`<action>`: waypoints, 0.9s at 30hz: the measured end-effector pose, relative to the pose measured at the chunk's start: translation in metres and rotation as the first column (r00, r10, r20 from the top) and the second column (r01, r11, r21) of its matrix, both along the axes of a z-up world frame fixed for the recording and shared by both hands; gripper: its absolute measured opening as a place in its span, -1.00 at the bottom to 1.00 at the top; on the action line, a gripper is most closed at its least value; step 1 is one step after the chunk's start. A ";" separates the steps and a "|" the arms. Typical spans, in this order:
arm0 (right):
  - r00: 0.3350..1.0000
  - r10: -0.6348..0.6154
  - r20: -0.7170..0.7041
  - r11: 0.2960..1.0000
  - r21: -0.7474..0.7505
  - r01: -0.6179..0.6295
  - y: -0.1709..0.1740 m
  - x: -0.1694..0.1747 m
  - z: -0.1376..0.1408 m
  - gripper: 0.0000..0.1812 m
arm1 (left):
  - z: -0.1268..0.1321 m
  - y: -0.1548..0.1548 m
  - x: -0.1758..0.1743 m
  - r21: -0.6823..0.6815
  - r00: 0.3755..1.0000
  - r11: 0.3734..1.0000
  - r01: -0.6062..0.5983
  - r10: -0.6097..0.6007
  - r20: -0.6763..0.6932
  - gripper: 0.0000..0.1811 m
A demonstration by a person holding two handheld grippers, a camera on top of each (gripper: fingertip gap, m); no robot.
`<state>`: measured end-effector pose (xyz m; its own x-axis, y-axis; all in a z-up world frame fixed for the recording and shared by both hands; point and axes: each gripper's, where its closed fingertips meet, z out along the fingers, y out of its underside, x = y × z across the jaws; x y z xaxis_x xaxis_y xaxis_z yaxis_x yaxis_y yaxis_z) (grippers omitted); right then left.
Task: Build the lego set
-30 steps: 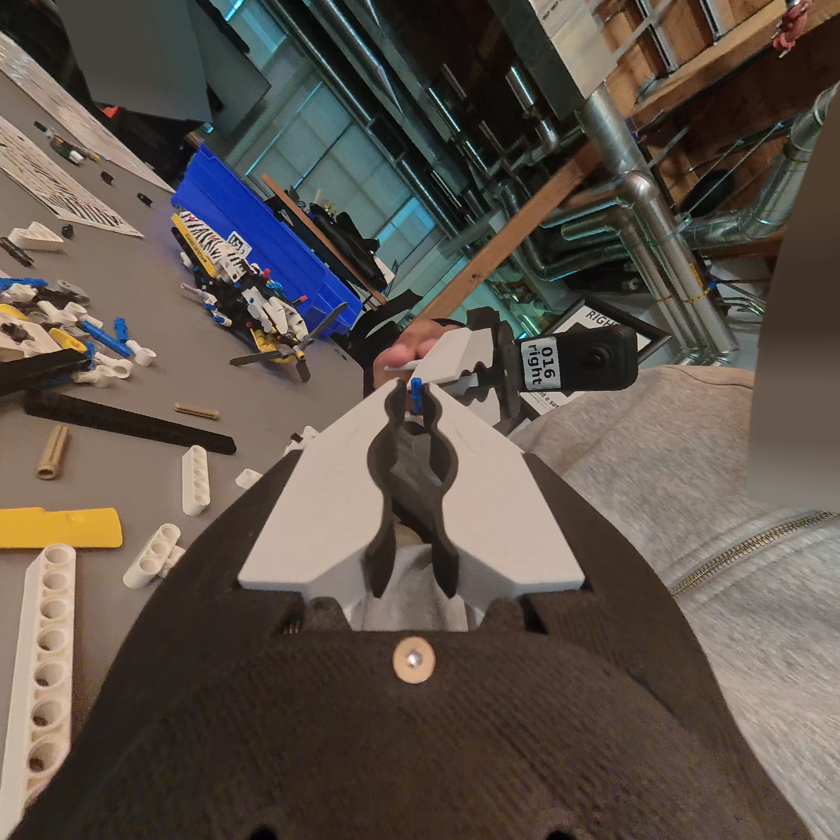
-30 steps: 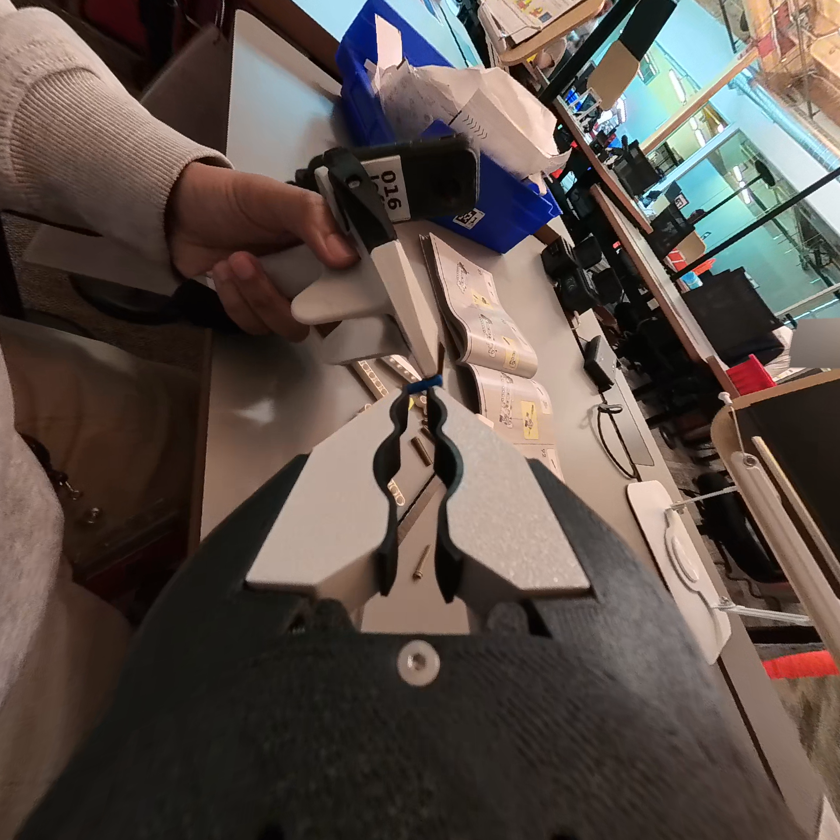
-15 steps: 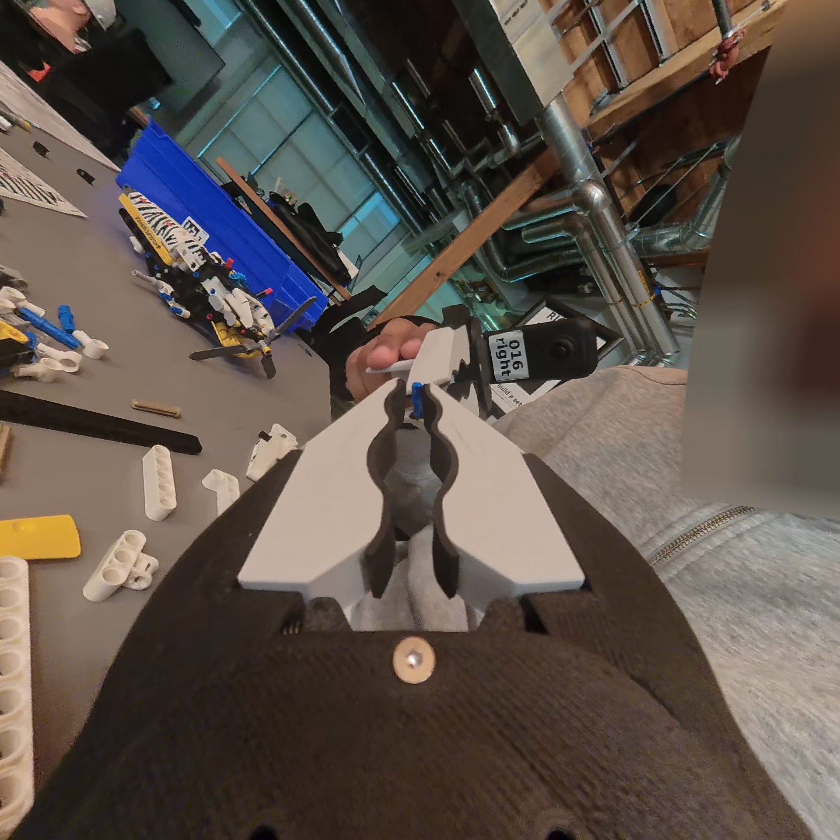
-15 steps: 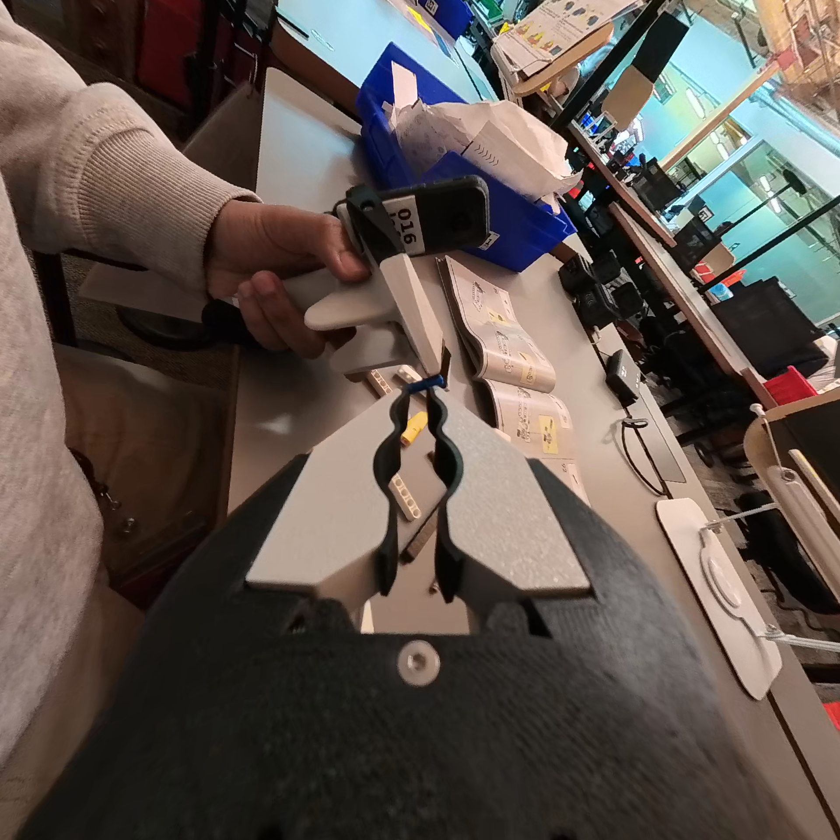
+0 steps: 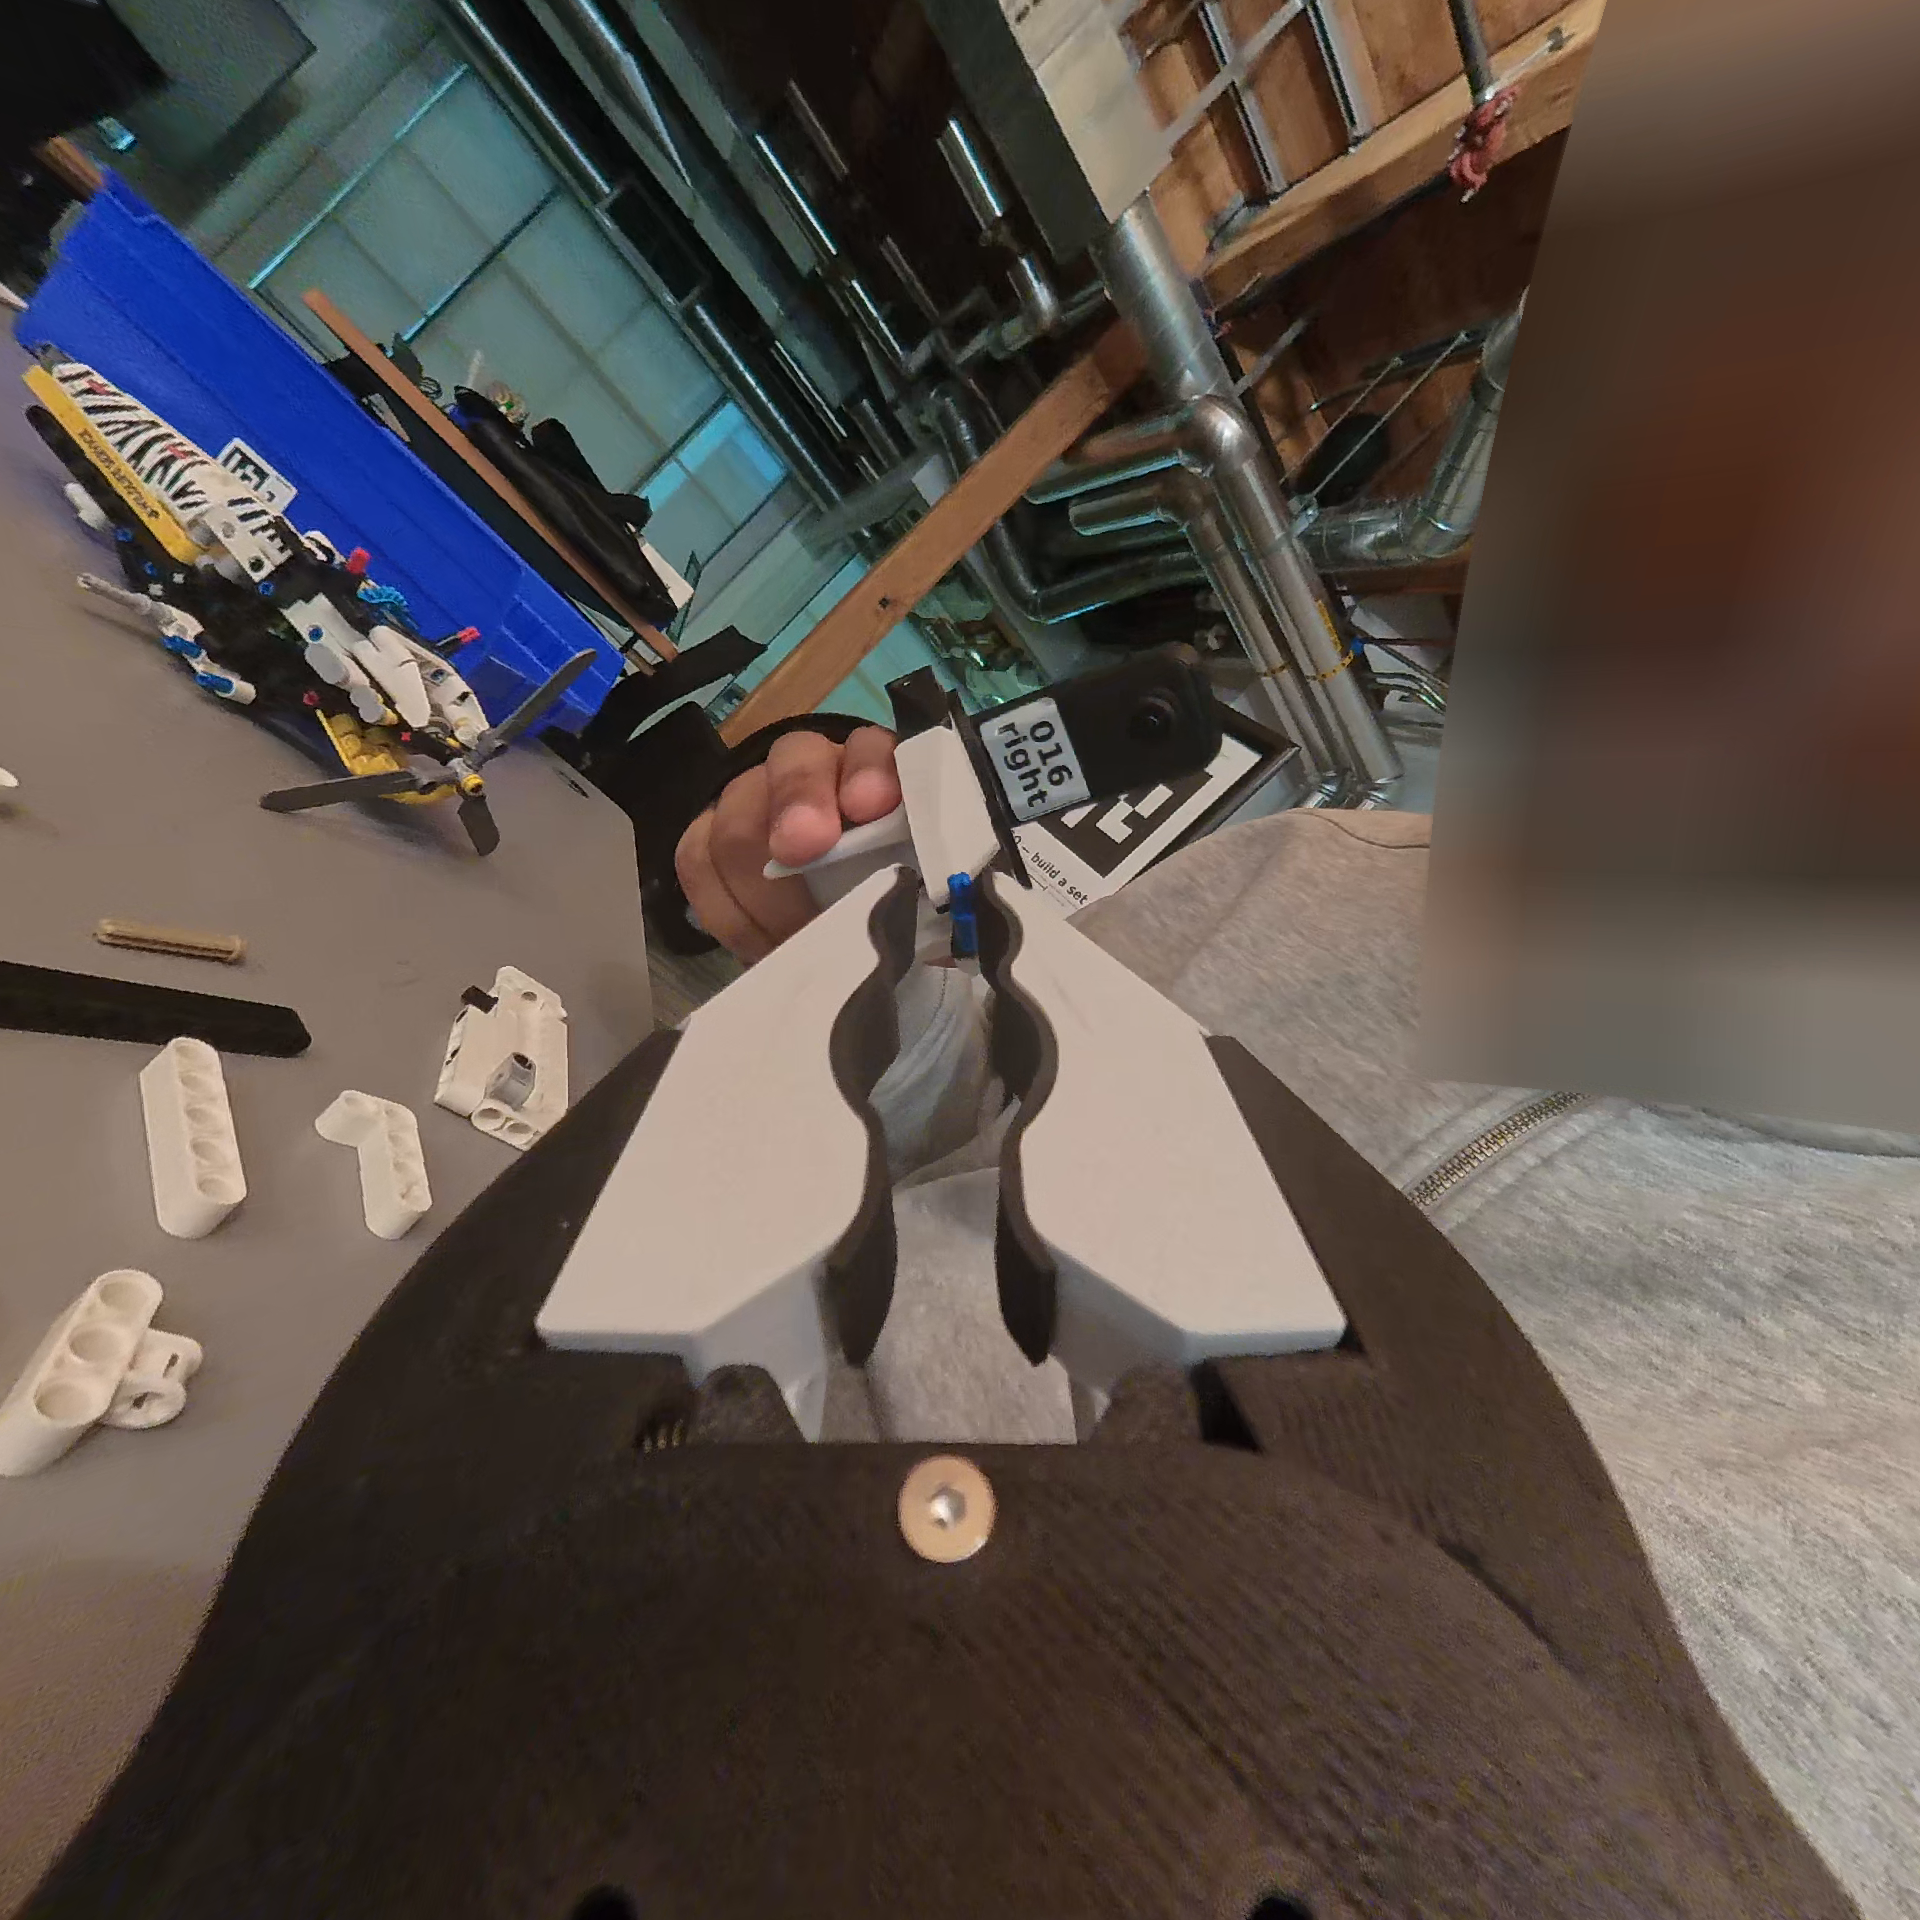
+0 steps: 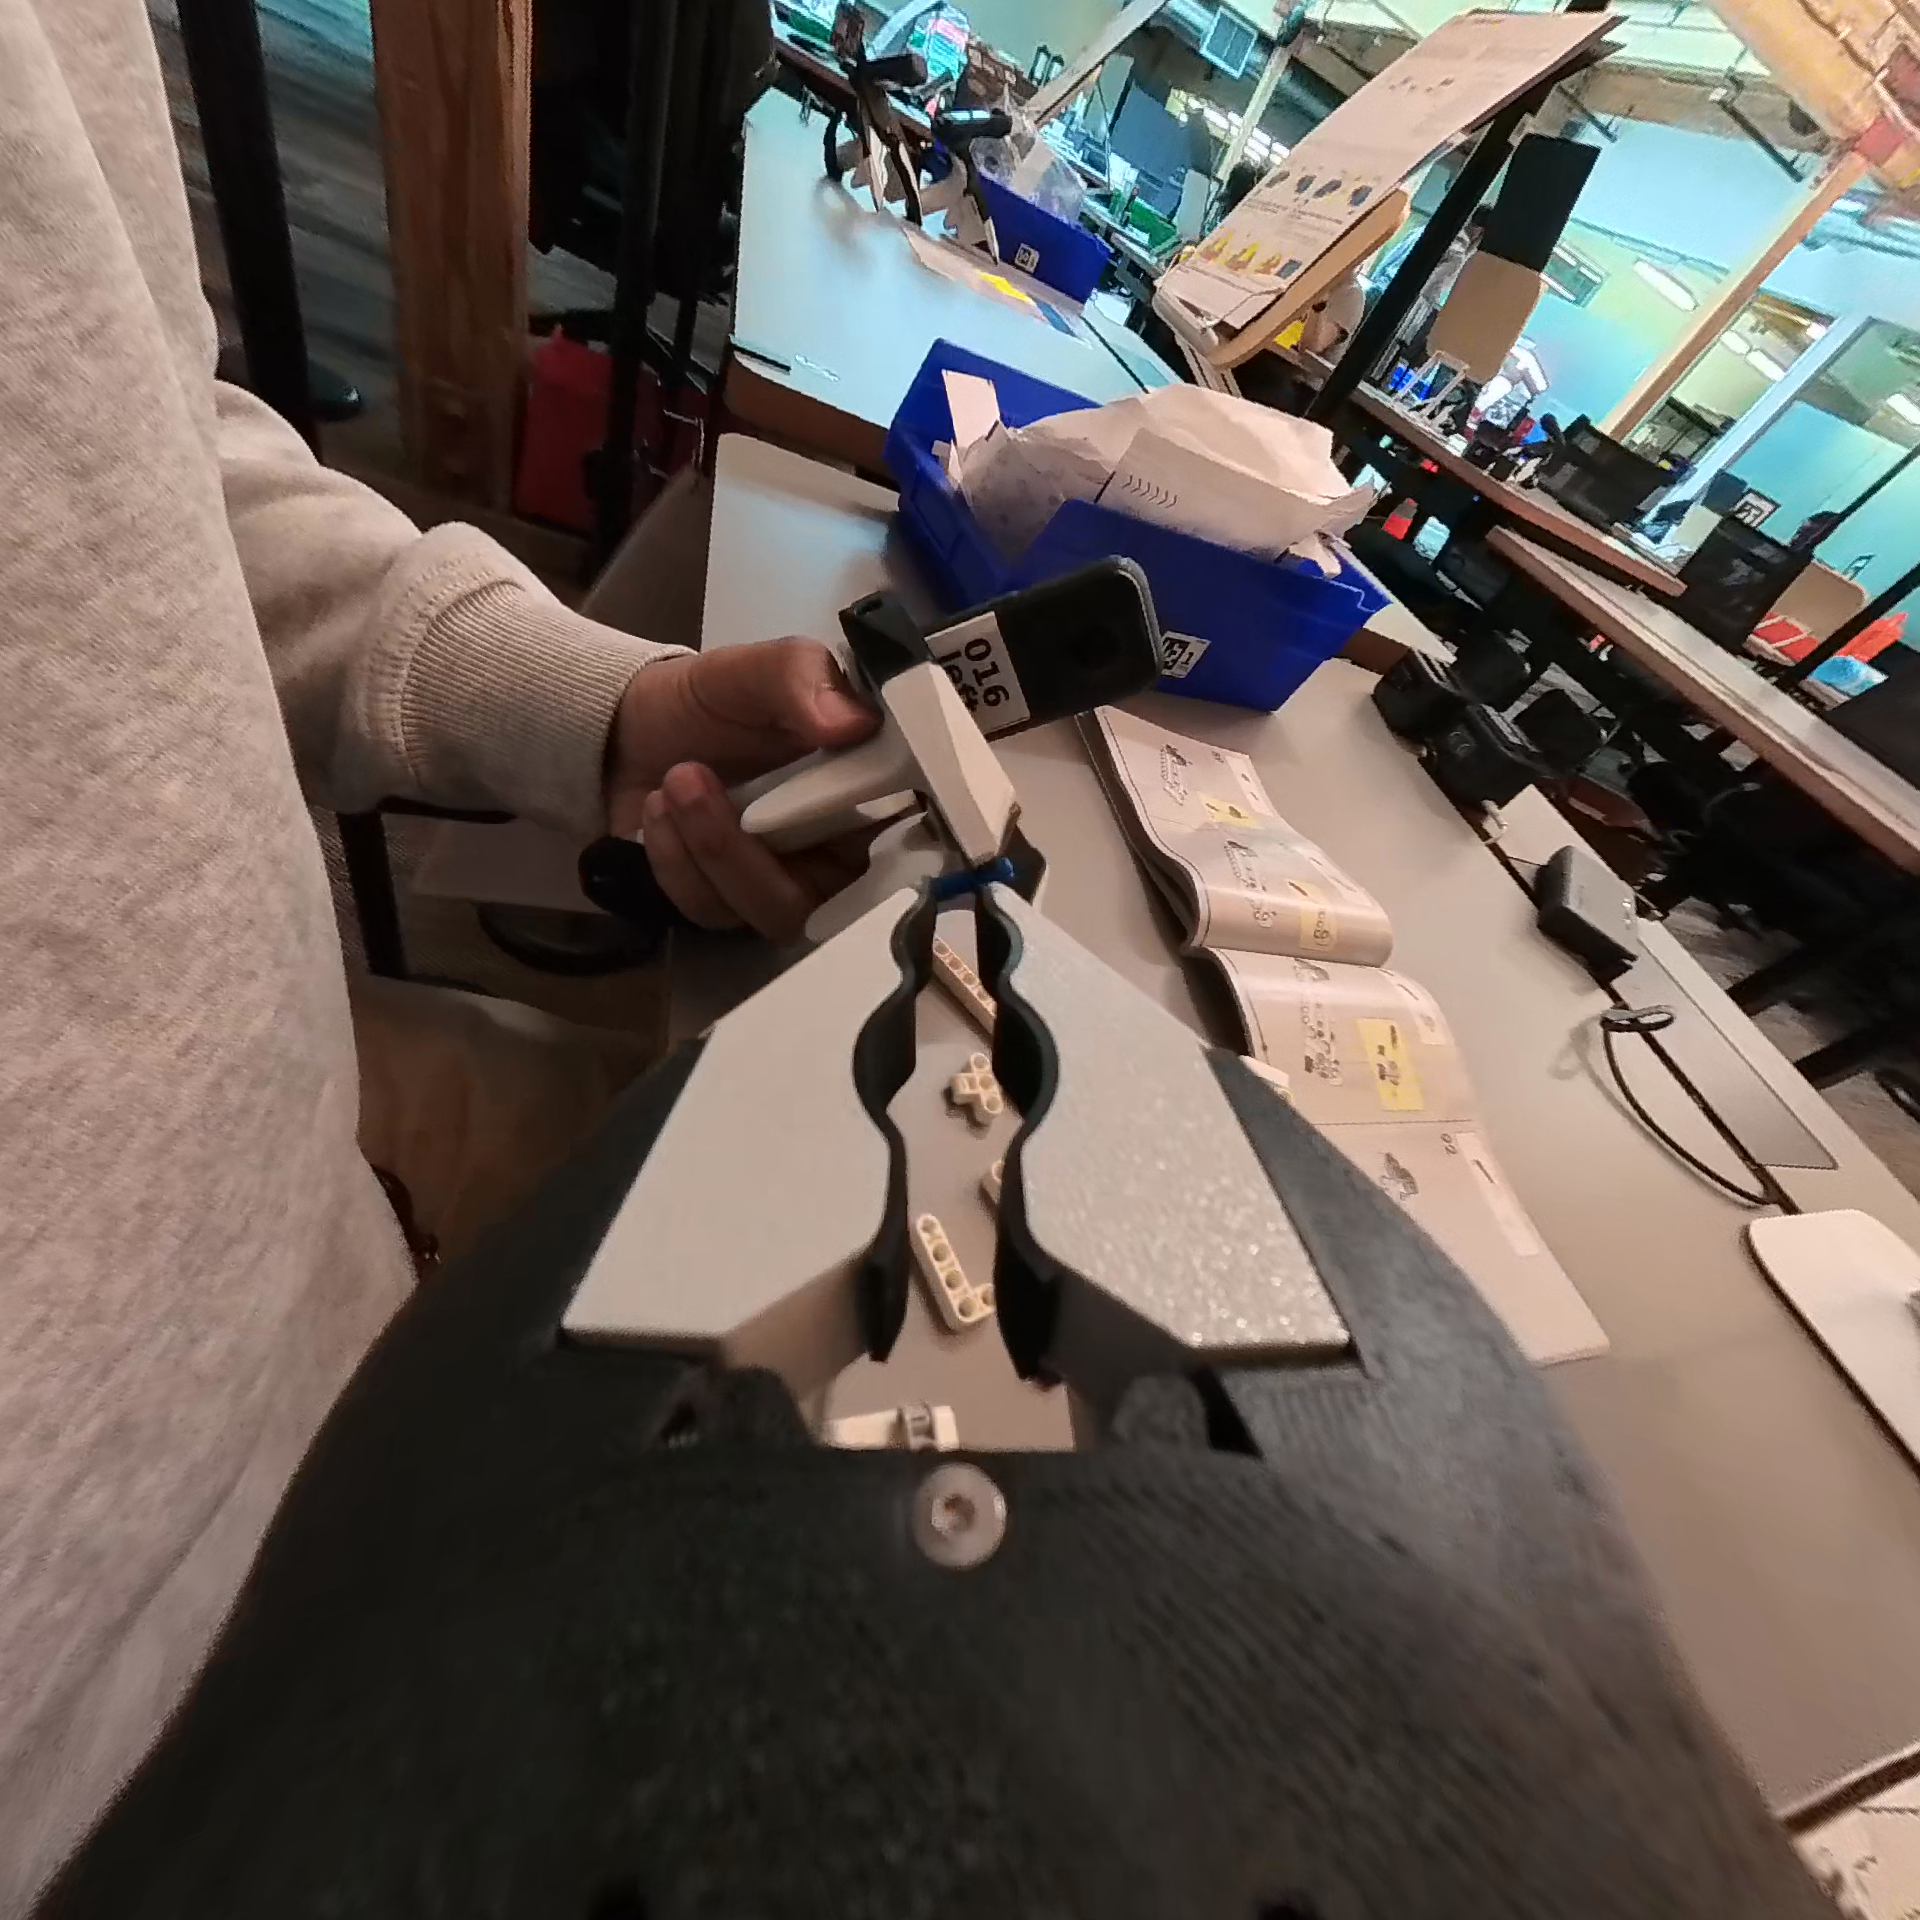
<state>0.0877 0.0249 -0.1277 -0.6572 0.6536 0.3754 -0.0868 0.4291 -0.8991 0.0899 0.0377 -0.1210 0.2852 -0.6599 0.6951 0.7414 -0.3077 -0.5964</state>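
Note:
A small blue pin (image 5: 958, 914) sits between the fingertips of my left gripper (image 5: 951, 899), which is shut on it above the person's grey-sweatered lap. The right gripper's white finger (image 5: 935, 800) comes down onto the pin's top end. In the right wrist view the blue pin (image 6: 966, 881) lies across the tips of my right gripper (image 6: 958, 896), which is shut on it, and the left gripper's finger (image 6: 961, 774) meets it there. A partly built yellow, white and black lego model (image 5: 343, 665) lies on the grey table (image 5: 312, 914).
Loose white beams (image 5: 192, 1138) (image 5: 379, 1158) (image 5: 509, 1055), a black beam (image 5: 156, 1023) and a tan axle (image 5: 171, 943) lie near the table edge. A blue bin (image 6: 1143, 582) with paper, an open instruction booklet (image 6: 1299, 935) and a white beam (image 6: 951, 1273) are below the right gripper. Only a small space, under 4 cm, lies between the two pairs of fingers.
Both grippers stay joined at the blue pin. The pair has shifted: the left view swung away from the parts pile, and the right view rose and now shows more of the far tables.

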 end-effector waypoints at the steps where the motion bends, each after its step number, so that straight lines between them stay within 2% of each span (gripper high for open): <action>1: 1.000 0.002 0.003 1.000 -0.007 -0.002 0.000 0.000 0.000 -0.93 | 0.000 0.000 0.000 0.000 1.000 1.000 0.003 -0.003 0.001 -0.90; 7: 1.000 0.000 0.007 1.000 -0.029 0.000 0.002 0.001 0.002 -0.93 | 0.003 -0.002 -0.002 0.011 0.999 1.000 0.025 -0.026 0.041 -0.97; 27: 1.000 0.009 0.009 0.999 -0.040 -0.008 0.002 0.003 0.003 -0.93 | 0.003 -0.003 -0.002 0.006 0.996 0.999 0.051 -0.051 0.071 -0.96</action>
